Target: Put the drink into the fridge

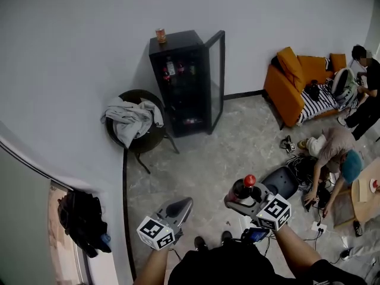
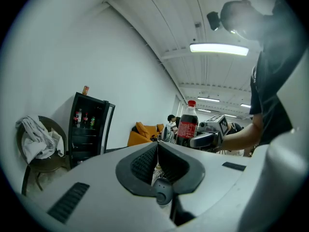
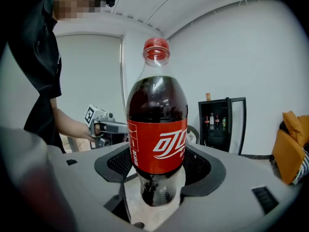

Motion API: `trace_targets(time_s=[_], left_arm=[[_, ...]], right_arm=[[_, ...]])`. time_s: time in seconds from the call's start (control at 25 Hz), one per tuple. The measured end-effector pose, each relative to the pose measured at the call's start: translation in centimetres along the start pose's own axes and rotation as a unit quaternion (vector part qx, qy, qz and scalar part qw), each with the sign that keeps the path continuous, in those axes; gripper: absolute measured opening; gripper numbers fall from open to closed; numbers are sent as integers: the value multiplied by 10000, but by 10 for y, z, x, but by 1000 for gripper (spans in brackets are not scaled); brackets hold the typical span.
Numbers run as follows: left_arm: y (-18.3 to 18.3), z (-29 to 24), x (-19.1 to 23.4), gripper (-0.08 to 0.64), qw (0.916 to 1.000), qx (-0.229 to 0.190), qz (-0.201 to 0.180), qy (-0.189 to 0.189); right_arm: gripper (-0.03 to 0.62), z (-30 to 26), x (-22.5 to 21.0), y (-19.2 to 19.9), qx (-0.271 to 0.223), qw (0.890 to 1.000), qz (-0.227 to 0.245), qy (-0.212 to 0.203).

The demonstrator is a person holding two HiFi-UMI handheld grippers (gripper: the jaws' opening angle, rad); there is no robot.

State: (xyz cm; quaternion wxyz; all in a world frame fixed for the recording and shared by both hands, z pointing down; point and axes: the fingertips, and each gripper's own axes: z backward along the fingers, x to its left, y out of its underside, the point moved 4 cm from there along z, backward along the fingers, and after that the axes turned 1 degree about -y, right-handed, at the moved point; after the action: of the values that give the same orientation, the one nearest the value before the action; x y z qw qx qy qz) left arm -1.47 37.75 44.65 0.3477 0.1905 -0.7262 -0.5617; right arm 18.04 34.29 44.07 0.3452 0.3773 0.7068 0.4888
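Left: my left hand-held gripper (image 1: 180,208) is clenched on nothing. In its own view the two jaws meet tip to tip with no gap. It rides low in front of me and is free to steady the door if that is needed.

Left of centre, up the room: a round chair (image 1: 147,141) with a grey cloth (image 1: 132,120) draped over it stands just beside the fridge's left wall. One chair leg splays toward the fridge front.

Centre: the fridge (image 1: 184,88) stands against the wall, well apart from me. Its glass door (image 1: 215,79) is already swung open to the right. A can (image 1: 161,35) sits on top. Bottles stand on the upper shelf, but the lower shelves are too dark to read.

Right of centre: my right hand-held gripper (image 1: 240,196) is grasping the cola bottle (image 3: 157,124), the drink, low on its body with the jaws spread wide around it. The bottle is upright, cap up, carried in the air over the floor and nowhere near the fridge yet.

My read is that the step in hand is the carry.
- The grip is low on a tall bottle, so I'd keep it vertical and walk smoothly to stop the top swaying.
- I'd line up straight on the opening, between the chair leg and the door edge.
- I'd choose a shelf with headroom only once the interior is readable.

Far right: a crouching person (image 1: 332,144) and floor clutter lie near the orange sofa (image 1: 284,91). I'd keep off that side.
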Motion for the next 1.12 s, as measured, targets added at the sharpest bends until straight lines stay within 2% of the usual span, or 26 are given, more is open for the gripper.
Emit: trace_targets(time_s=[0.44,0.88,1.12], left_arm=[[-2,-13,-2,12,9999,-37,-13,-107],[-5,-43,-12,12,9994,-141,82,-311],[1,-50,-13,11,9988,-5,-21,-499]], right_arm=[[321,8,-20,-3,-3,9999,17,118],[321,25,-54,1,-66,9999,-136,49],[321,28,-71,6,21,10000,86,-20]])
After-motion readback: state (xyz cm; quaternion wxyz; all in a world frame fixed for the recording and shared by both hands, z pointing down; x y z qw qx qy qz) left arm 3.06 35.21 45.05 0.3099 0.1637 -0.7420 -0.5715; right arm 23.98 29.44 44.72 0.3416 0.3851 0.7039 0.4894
